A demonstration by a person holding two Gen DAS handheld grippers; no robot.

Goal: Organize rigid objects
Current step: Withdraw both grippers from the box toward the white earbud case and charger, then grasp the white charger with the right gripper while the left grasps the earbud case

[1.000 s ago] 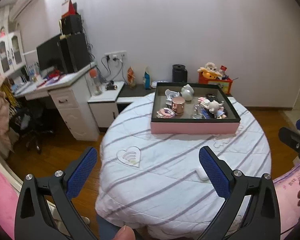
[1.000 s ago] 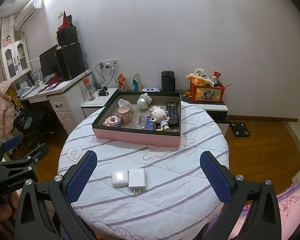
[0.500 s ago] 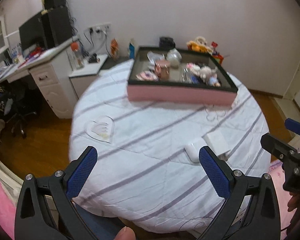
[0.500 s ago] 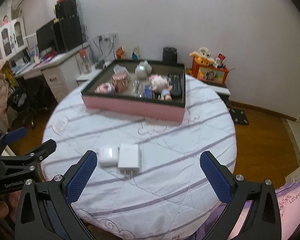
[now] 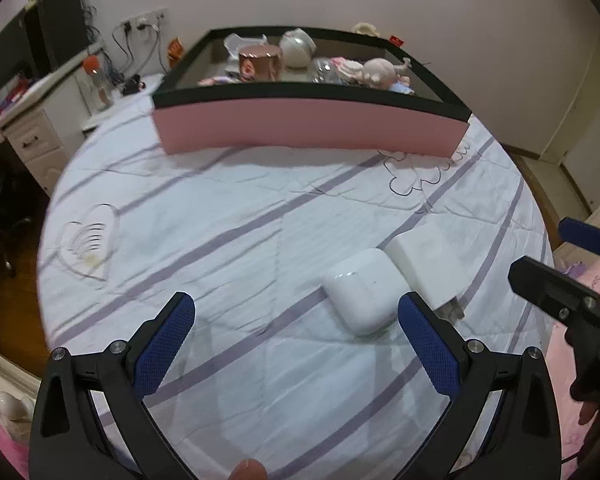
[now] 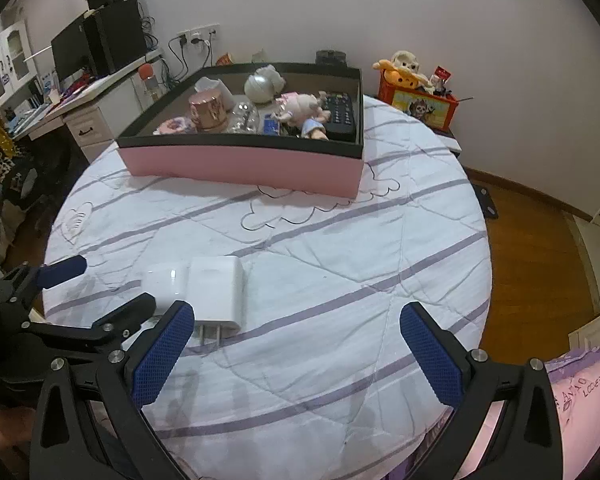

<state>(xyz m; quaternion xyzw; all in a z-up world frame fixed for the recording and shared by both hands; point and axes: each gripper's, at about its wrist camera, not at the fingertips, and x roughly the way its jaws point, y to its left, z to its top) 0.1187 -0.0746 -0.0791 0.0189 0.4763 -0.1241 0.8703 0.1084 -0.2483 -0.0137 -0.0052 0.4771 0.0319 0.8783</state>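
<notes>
A white earbud case (image 5: 362,290) (image 6: 166,282) and a white plug charger (image 5: 430,264) (image 6: 218,292) lie side by side on the round, striped tablecloth (image 5: 228,216) (image 6: 340,264). A pink box with a black rim (image 5: 308,126) (image 6: 240,160) stands at the far side, holding a copper cup, a doll, a remote and other small items. My left gripper (image 5: 296,344) is open, low over the cloth, with the case just ahead of its right finger. Open too, my right gripper (image 6: 296,348) has the charger's prongs beside its left finger.
A desk with a monitor and speakers (image 6: 100,40) stands at the left. An orange toy box (image 6: 418,100) sits behind the table at the right. Wooden floor (image 6: 532,248) lies to the right of the table. A pink bed edge (image 6: 580,400) is near me.
Both grippers have come down and forward toward the table, so the case and charger now lie close to the fingers. Both stayed open.
</notes>
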